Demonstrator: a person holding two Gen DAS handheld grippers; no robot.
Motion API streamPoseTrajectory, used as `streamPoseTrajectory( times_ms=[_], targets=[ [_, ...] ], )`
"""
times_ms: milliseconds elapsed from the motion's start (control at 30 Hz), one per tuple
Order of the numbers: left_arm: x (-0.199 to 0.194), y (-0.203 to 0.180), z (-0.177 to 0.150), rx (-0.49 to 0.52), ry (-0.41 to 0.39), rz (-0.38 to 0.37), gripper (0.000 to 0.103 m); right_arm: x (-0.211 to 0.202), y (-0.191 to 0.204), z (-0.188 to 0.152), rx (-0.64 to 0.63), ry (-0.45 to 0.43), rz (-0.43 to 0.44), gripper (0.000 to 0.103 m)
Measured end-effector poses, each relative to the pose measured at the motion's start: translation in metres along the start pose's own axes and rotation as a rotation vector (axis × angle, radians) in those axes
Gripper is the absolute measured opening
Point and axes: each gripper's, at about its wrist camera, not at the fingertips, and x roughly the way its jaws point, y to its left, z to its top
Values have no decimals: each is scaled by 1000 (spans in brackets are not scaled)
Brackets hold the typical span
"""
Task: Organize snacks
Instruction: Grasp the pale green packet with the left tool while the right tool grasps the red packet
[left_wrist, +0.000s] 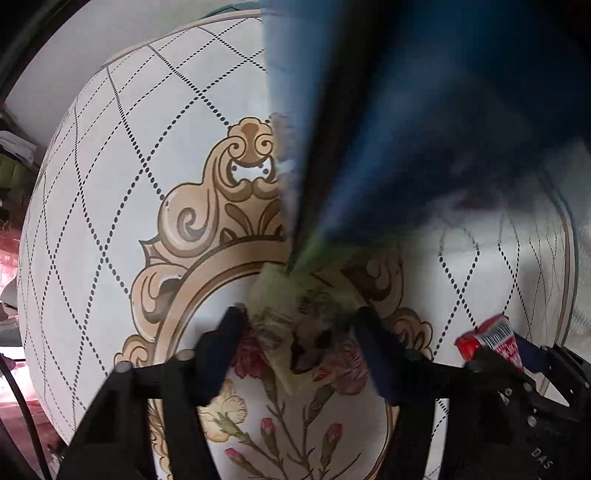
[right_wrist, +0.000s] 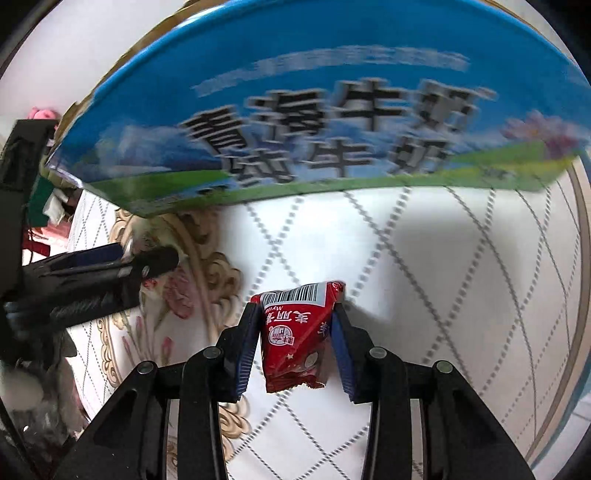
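Two snack packets gripped, one per gripper: right gripper (right_wrist: 295, 332) clamped on the red snack packet (right_wrist: 295, 339), left gripper (left_wrist: 299, 332) closed on the pale green wrapper (left_wrist: 295, 325), both just above the patterned tablecloth (right_wrist: 424, 266). Beyond the fingertips sits the blue milk carton box (right_wrist: 295, 110), likely the drop target.

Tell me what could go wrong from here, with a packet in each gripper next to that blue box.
1. The left gripper holds only a crumpled edge of the pale green packet; it could slip out.
2. The blue box stands close above both grippers; lifting could knock it.
3. The right gripper squeezes the red packet hard, which could crush its contents.
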Motion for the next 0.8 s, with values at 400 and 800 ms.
streamPoseTrajectory(
  times_ms=[400, 800],
  targets=[
    [-15, -3, -89, -93, 104, -93, 45, -10, -15, -41, -29, 79, 32, 41],
    [10, -41, -132, -103, 168, -83, 49, 19, -5, -83, -102, 158, 15, 41]
  ],
)
